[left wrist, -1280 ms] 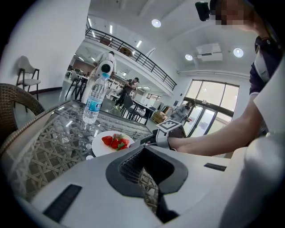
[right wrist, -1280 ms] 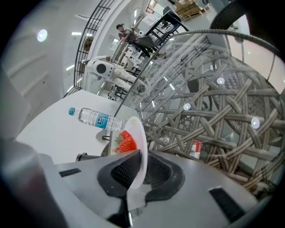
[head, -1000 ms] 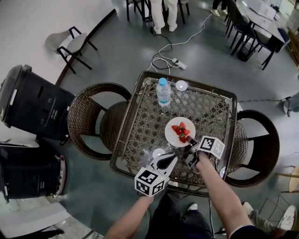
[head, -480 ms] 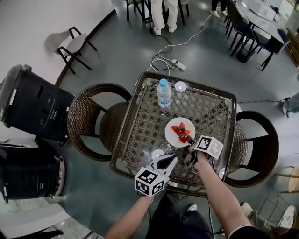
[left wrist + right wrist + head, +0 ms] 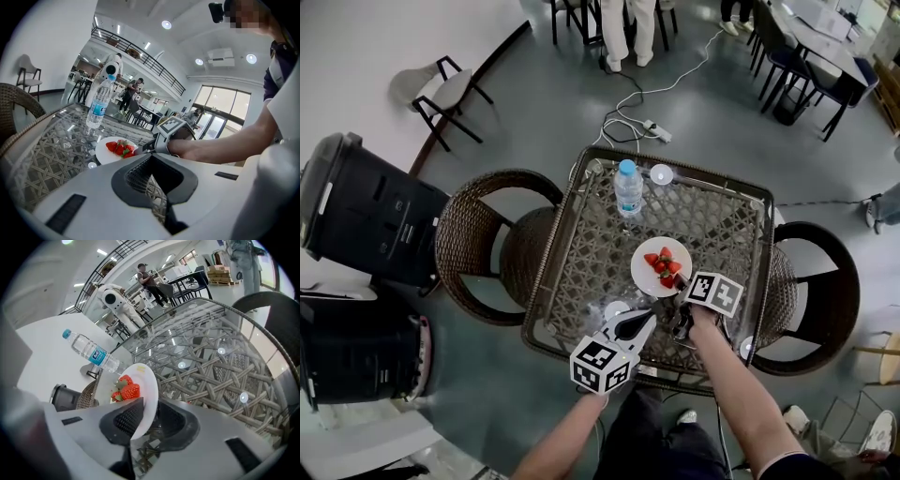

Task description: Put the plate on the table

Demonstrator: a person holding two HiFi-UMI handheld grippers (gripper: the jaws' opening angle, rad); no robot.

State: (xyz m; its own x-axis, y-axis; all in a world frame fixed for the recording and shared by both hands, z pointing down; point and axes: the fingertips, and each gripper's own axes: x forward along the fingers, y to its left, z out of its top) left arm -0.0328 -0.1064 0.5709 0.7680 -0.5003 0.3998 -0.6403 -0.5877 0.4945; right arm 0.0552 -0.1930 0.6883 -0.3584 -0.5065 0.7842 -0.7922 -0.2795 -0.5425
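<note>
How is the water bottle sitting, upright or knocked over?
Upright. The water bottle stands on the table with its blue cap at the top, as seen in the left gripper view.

The right claw (image 5: pixel 679 281) has drifted slightly leftward at the near rim of the plate (image 5: pixel 647 275).
</note>
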